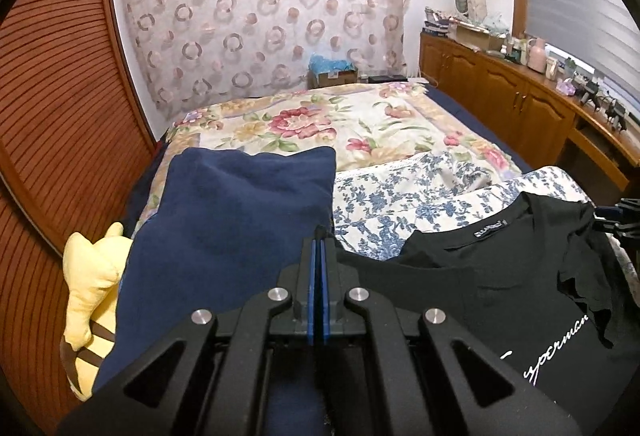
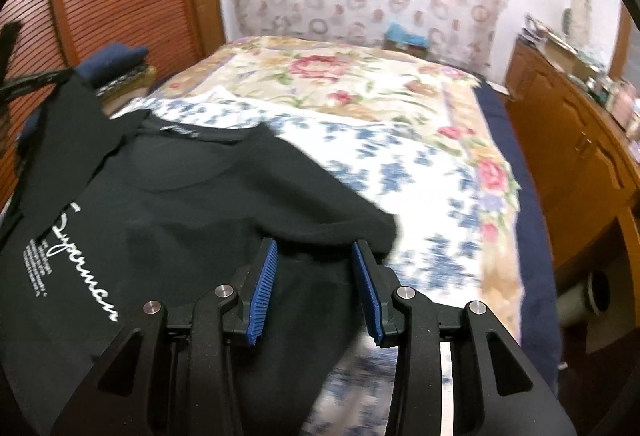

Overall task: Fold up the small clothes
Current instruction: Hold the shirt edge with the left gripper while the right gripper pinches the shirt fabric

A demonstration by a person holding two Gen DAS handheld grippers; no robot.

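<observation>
A black T-shirt (image 1: 500, 276) with white script lettering lies on the bed, collar toward the far end. It also shows in the right wrist view (image 2: 192, 196). My left gripper (image 1: 320, 236) is shut, its blue pads pressed together at the shirt's left edge; a thin dark edge shows at the tips, and the shirt's left side hangs lifted in the right wrist view. My right gripper (image 2: 314, 248) is open, its blue pads (image 2: 262, 288) apart just over the shirt's right sleeve (image 2: 352, 224), not holding it.
A navy blue folded cloth (image 1: 232, 236) lies left of the shirt, with a yellow plush toy (image 1: 92, 288) beside it. A blue-flowered sheet (image 2: 420, 196) and a floral bedspread (image 1: 320, 124) cover the bed. A wooden cabinet (image 1: 520, 104) runs along the right, a slatted wooden door (image 1: 60, 116) on the left.
</observation>
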